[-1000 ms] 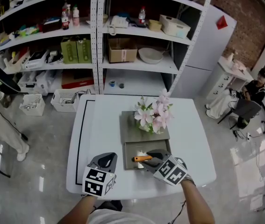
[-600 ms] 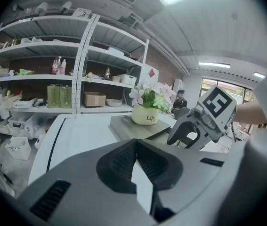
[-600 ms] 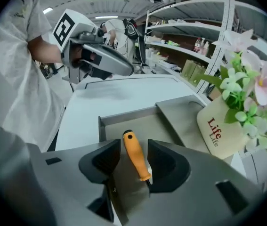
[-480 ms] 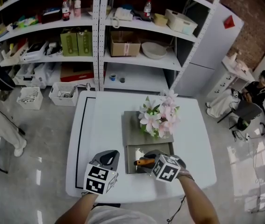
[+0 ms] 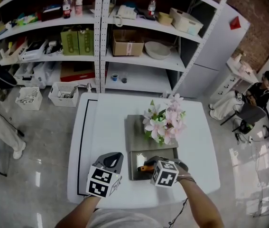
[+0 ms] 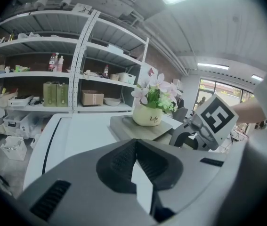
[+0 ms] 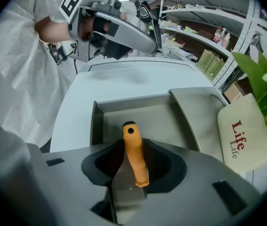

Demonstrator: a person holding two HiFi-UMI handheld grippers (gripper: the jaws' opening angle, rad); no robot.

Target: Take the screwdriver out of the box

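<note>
Fingers [image 7: 165,165] of the right gripper [image 7: 135,161] are clamped on the orange-handled screwdriver [image 7: 134,154]. Its rounded butt end points out over the open grey rectangular box [image 7: 93,121]. I cannot tell whether the tool is clear of the box floor. The left gripper [image 6: 135,147] has its jaws closed together on nothing and sits just beside the box, over the bare tabletop.

The box lies near the front edge of a white rectangular table [image 5: 101,127]. Behind it a flat grey slab [image 5: 134,132] carries a cream pot printed "Life" [image 6: 147,116] with pink and white flowers [image 5: 165,122]. Beyond the table stand white metal shelves [image 5: 101,32] crowded with boxes, bottles and bins, on a glossy grey floor [image 5: 30,151]. A red brick wall [image 5: 262,13] rises at the far right.

The screwdriver's working end is hidden inside the right gripper. In the head view that gripper's marker cube covers most of the gripper, leaving only a sliver of orange.
</note>
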